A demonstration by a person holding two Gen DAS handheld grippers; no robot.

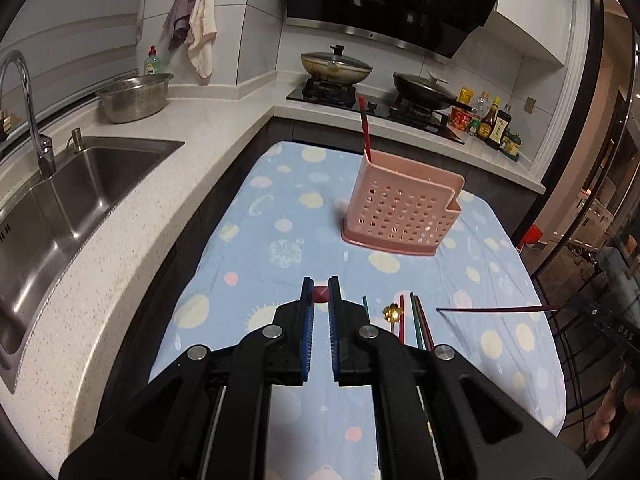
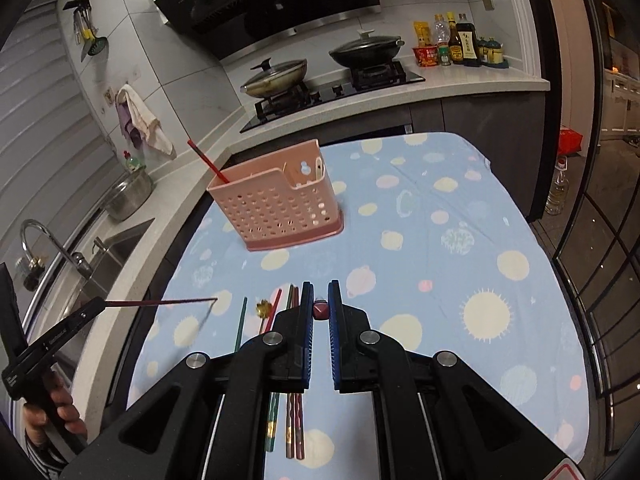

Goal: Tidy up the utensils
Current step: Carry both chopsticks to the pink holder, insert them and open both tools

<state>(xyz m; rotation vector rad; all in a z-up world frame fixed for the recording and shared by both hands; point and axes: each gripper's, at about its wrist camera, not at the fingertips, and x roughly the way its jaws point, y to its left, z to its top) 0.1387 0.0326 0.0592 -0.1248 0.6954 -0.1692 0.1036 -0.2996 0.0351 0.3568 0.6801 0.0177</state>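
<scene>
Chopsticks (image 2: 294, 420) lie loose on the planet-print cloth (image 2: 460, 200) near a pink holder (image 2: 280, 204); each raised gripper, left (image 1: 321, 294) and right (image 2: 320, 307), clenches one dark-red chopstick end-on.

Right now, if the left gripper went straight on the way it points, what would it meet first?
Probably the blue tablecloth, just beside the pink utensil holder. The left gripper tilts down, and the red chopstick clamped in it would touch first. Depth is unclear.
</scene>
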